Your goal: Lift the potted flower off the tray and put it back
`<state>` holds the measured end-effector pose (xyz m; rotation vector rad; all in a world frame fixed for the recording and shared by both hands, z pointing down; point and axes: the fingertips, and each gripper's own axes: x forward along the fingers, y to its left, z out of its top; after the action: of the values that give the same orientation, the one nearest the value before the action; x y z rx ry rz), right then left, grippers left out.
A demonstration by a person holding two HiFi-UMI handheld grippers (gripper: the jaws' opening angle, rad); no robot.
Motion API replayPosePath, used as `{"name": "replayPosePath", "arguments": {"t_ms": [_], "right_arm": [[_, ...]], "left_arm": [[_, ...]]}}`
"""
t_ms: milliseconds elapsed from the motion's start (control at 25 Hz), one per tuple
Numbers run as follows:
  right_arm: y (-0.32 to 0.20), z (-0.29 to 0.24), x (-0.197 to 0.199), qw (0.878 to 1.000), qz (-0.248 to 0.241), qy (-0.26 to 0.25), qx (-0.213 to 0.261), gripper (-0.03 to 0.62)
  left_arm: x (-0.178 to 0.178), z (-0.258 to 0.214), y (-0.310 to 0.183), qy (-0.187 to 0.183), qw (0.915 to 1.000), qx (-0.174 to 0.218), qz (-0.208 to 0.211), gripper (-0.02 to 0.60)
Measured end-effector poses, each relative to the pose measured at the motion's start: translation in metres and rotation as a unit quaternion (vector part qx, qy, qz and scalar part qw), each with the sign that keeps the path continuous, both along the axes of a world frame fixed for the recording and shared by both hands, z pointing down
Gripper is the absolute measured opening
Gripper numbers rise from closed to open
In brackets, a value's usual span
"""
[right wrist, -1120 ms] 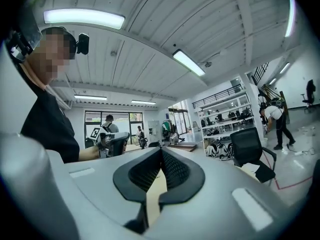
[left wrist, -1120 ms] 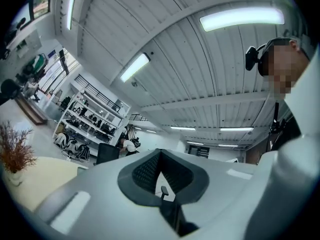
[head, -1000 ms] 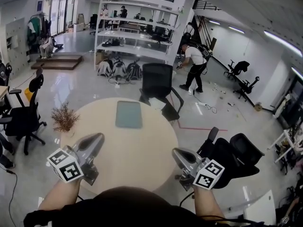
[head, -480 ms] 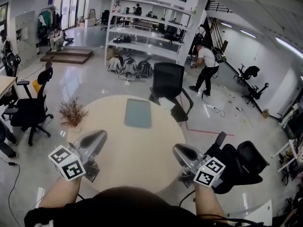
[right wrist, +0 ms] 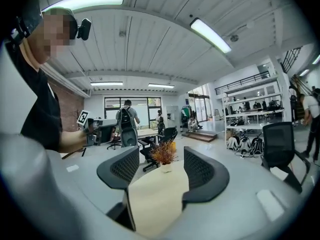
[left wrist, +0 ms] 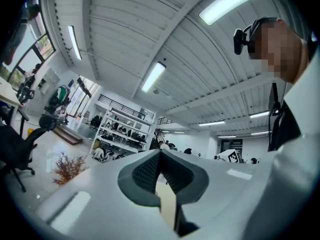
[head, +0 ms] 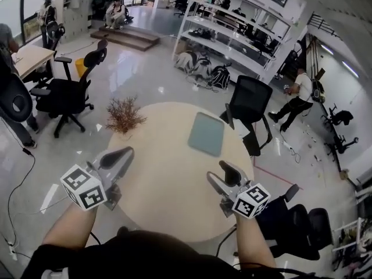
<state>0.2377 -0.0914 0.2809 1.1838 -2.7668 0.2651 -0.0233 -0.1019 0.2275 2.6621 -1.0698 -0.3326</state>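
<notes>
The potted flower (head: 124, 116), a dry reddish-brown plant in a small white pot, stands on the round beige table (head: 168, 179) near its far left edge, off the grey-green tray (head: 206, 133). The tray lies bare on the table's far side. My left gripper (head: 123, 154) hovers over the near left rim, shut with nothing in it; its pads (left wrist: 150, 170) meet. My right gripper (head: 220, 173) hangs over the near right rim. Its jaws have just been opening and hold nothing. The flower (right wrist: 164, 154) shows far off through the gap between them (right wrist: 161, 173).
A black office chair (head: 250, 106) stands behind the table by the tray, another (head: 293, 222) at the near right. More chairs (head: 67, 92) and a desk (head: 29, 57) are at the left. White shelving (head: 232, 34) and people (head: 295, 96) are farther back.
The head view has swung so the table sits more to the right and fuller in view. Both grippers moved in over the table's near rim. The right gripper's jaws have opened.
</notes>
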Motion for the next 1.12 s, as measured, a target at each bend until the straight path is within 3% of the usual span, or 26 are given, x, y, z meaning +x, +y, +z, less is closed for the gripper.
{"name": "replayPosePath", "arguments": {"t_ms": [440, 880, 1120], "right_arm": [[-0.125, 0.139, -0.128, 0.996, -0.059, 0.04, -0.058, 0.448], [-0.223, 0.291, -0.235, 0.991, -0.067, 0.079, -0.084, 0.553], [-0.263, 0.336, -0.267, 0.99, -0.073, 0.085, -0.092, 0.582]], "left_arm": [[-0.096, 0.087, -0.059, -0.044, 0.9961, -0.037, -0.066, -0.002], [-0.167, 0.211, -0.098, -0.064, 0.9934, -0.068, -0.067, -0.002], [-0.177, 0.27, -0.093, -0.06, 0.9912, -0.097, -0.068, -0.002]]}}
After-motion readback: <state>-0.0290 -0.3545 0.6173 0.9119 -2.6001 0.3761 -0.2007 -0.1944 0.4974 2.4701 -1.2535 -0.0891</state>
